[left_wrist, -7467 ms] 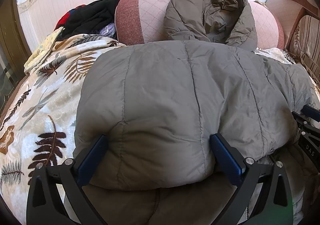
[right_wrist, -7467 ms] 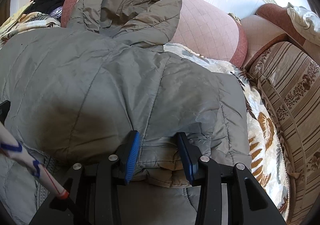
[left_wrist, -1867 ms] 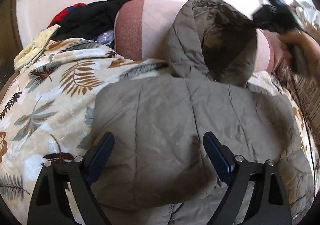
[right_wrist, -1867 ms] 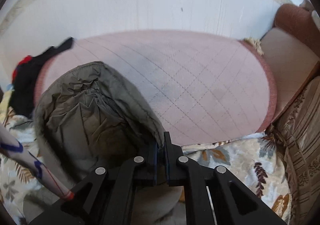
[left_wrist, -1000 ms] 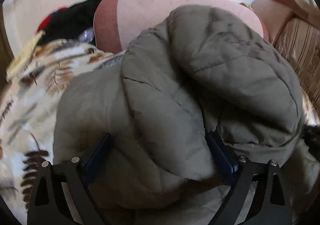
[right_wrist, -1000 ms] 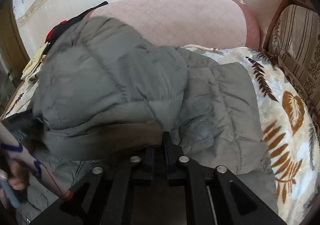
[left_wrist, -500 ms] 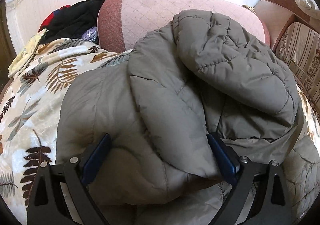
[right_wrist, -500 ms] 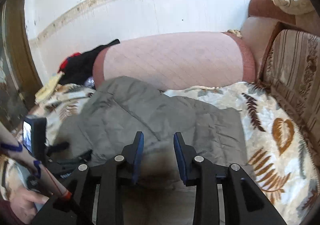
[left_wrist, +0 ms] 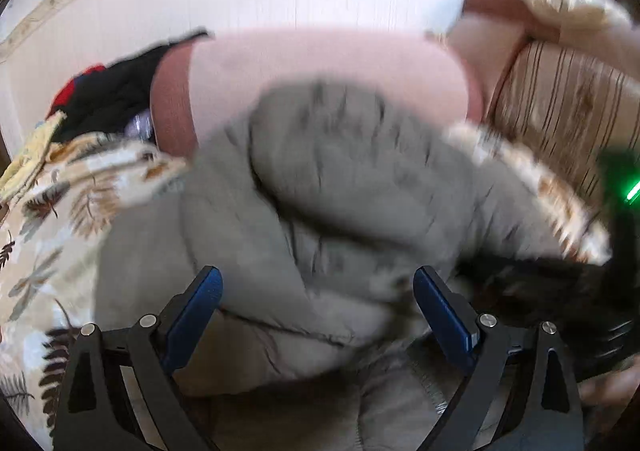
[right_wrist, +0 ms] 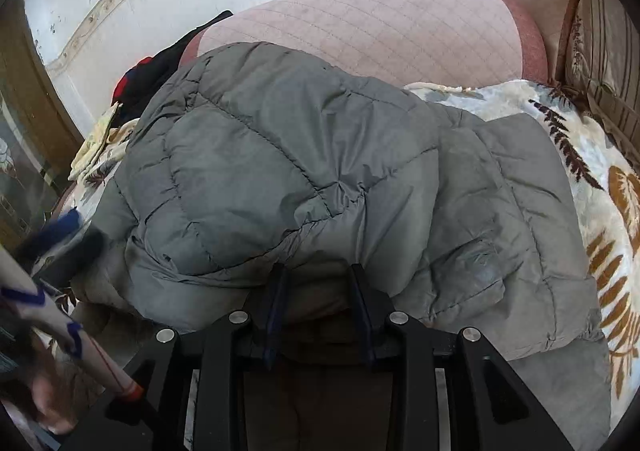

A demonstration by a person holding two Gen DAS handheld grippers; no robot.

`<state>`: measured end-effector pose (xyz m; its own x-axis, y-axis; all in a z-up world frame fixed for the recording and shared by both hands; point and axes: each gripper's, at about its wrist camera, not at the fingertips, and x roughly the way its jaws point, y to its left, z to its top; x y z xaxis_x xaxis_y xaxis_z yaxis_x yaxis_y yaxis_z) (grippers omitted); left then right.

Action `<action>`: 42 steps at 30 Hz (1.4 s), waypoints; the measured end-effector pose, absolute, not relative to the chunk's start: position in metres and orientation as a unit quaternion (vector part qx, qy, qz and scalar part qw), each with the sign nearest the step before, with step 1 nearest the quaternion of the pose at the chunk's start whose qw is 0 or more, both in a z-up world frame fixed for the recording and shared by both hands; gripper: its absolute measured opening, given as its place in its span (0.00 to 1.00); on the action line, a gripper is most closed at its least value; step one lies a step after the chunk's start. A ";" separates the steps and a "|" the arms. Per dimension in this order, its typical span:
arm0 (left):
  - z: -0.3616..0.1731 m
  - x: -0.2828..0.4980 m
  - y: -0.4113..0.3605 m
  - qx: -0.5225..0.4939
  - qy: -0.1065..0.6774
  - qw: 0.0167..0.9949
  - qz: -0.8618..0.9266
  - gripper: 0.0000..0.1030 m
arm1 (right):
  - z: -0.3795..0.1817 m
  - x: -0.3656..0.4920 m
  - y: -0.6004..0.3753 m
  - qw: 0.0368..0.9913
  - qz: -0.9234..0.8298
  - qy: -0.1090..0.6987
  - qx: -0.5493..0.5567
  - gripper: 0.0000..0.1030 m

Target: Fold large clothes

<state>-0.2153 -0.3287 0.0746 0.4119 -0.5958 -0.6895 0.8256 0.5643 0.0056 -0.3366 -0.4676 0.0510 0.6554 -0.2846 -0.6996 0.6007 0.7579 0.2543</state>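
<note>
Grey-olive quilted puffer jacket (right_wrist: pixel 304 171) lies bundled on leaf-print plush blanket (right_wrist: pixel 600 187), against pink quilted bolster cushion (right_wrist: pixel 368 27); hood folded down over body, puffy top layer. Left gripper (left_wrist: pixel 318 311) jaws wide apart, straddling jacket, nothing clamped. Right gripper (right_wrist: pixel 316 291) jaws apart at fold edge. Versus half second ago: right gripper closer and lower; left view now motion-blurred.
</note>
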 end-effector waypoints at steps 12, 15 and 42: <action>0.044 -0.207 -0.331 0.206 0.342 0.820 -0.411 0.95 | 0.065 -0.350 -0.485 0.884 -0.269 0.296 0.241 0.33; 0.043 -0.209 -0.331 0.210 0.338 0.820 -0.410 0.96 | 0.047 -0.339 -0.485 0.873 -0.265 0.331 0.241 0.33; 0.042 -0.207 -0.330 0.211 0.338 0.820 -0.411 0.98 | 0.040 -0.336 -0.487 0.872 -0.265 0.339 0.232 0.33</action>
<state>-0.2070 -0.3299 0.0422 0.4337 -0.5311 -0.7279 0.8168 0.5728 0.0687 -0.3363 -0.4869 0.0401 0.6291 -0.3052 -0.7149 0.6201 0.7516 0.2248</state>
